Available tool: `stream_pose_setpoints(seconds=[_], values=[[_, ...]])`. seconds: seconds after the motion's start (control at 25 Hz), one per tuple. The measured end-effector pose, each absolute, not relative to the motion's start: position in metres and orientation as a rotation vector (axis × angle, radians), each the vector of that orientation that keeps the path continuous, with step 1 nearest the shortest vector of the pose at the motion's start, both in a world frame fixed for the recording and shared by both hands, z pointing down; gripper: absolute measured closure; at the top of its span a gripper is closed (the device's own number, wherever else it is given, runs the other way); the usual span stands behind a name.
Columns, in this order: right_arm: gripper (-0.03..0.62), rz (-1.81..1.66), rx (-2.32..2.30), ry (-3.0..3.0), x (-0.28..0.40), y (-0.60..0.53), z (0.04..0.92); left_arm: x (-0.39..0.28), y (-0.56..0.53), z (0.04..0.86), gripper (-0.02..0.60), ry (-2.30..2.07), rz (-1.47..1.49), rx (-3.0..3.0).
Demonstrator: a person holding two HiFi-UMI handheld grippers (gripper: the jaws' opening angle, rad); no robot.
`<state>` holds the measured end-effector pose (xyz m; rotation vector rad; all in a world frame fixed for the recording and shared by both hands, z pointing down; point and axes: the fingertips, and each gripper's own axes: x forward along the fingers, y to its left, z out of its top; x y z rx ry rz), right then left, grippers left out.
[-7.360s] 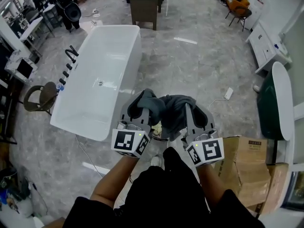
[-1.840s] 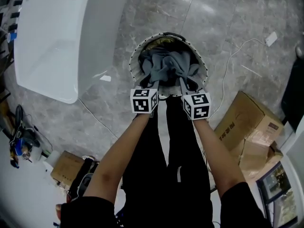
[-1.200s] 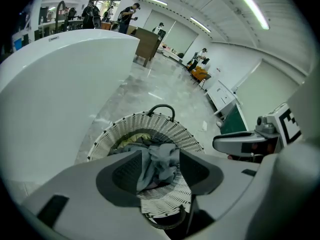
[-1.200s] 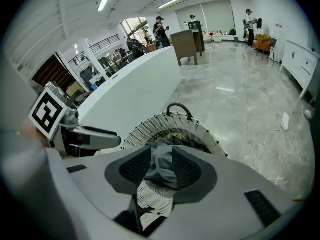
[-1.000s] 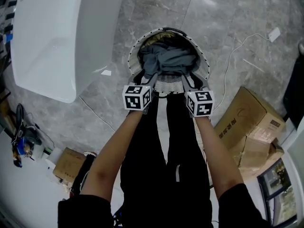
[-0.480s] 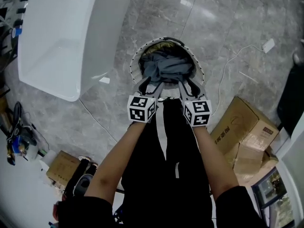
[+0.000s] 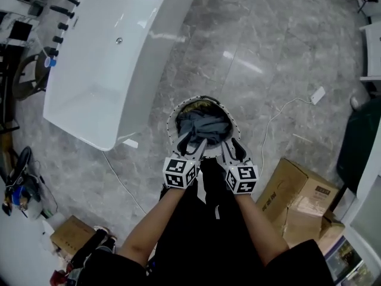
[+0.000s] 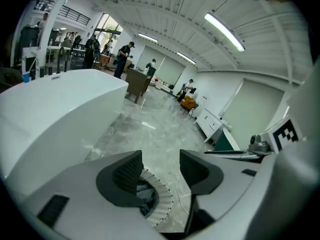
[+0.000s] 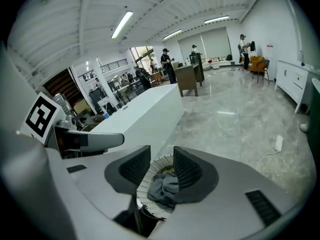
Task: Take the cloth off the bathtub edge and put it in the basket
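The grey cloth (image 7: 202, 126) lies bunched inside the round white perforated basket (image 7: 171, 123) on the floor. In the head view both grippers hang just above the basket's near rim, apart from the cloth. My left gripper (image 7: 193, 147) is open and empty; in its own view the left gripper (image 8: 160, 166) has the basket (image 8: 161, 204) and a bit of cloth (image 8: 145, 198) below it. My right gripper (image 7: 229, 149) is open too; between the right gripper (image 9: 161, 167) jaws the cloth (image 9: 165, 186) shows in the basket (image 9: 146, 180). The white bathtub (image 7: 113, 58) stands to the left.
Cardboard boxes (image 7: 300, 201) are stacked on the floor at the right, and a smaller box (image 7: 70, 238) lies at the lower left. A white cable (image 7: 271, 124) runs to a power strip (image 7: 317, 95). Black taps (image 7: 59, 22) line the tub's far side.
The cloth, earlier carried between both grippers, now rests in the basket. Both grippers have let go and lifted back from it. The head view has risen and shows more floor.
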<state>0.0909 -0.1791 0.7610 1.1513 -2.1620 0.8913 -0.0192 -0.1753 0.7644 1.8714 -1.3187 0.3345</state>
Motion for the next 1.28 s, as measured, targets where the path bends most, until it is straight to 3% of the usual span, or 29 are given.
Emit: stream_pose_setpoints(seconds=[0.68, 0.88, 0.96, 1.04, 1.28], values=[[0.444, 0.646, 1.313, -2.438, 0.060, -0.204, 0.489, -0.046, -0.203, 0.434, 0.350, -1.311, -0.016, 2.312], [0.444, 0.534, 1.469, -2.483, 0.064, -0.205, 0.417, -0.068, -0.193, 0.373, 0.350, -1.284, -0.124, 2.375], [0.444, 0.474, 1.553, -2.525, 0.068, -0.202, 0.393, -0.078, -0.185, 0.363, 0.398, -1.310, -0.124, 2.413], [0.444, 0.439, 1.580, -2.568, 0.061, -0.198, 0.370, -0.095, -0.182, 0.355, 0.516, -1.378, -0.115, 2.439], [0.448, 0.315, 1.577, -2.570, 0.019, -0.182, 0.347, -0.129, -0.184, 0.338, 0.566, -1.482, -0.126, 2.428]])
